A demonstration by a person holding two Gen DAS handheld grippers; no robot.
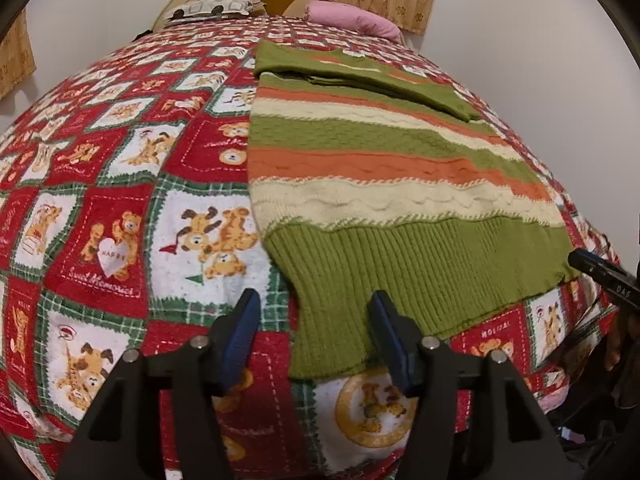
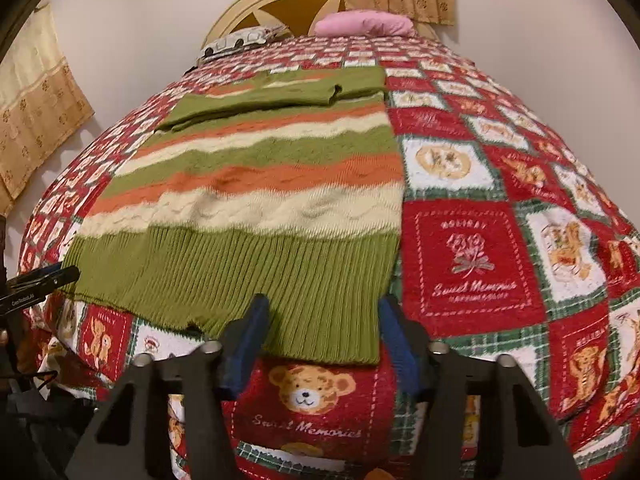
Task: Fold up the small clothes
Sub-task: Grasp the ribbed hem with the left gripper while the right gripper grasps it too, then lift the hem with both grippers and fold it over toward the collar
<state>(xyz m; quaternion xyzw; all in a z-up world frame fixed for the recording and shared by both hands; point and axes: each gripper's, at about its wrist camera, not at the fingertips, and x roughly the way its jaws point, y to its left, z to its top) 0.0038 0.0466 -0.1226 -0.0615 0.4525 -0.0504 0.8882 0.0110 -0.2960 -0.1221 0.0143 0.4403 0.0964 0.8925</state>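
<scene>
A striped knit sweater [image 1: 380,152], green, orange and cream, lies flat on the bed with its sleeves folded across the top. It also shows in the right wrist view [image 2: 256,184]. My left gripper [image 1: 314,304] is open, its blue fingers astride the left corner of the green ribbed hem [image 1: 400,272], just above the cloth. My right gripper [image 2: 322,306] is open over the right corner of the hem [image 2: 240,272]. Each gripper's tip shows at the edge of the other's view: the right one [image 1: 600,276] and the left one [image 2: 40,280].
The bed carries a red, white and green teddy-bear blanket [image 1: 120,200]. A pink pillow [image 2: 364,24] and a patterned pillow [image 1: 212,8] lie by the cream headboard [image 2: 280,0]. Walls and tan curtains [image 2: 36,112] stand behind. The bed's near edge drops off below the grippers.
</scene>
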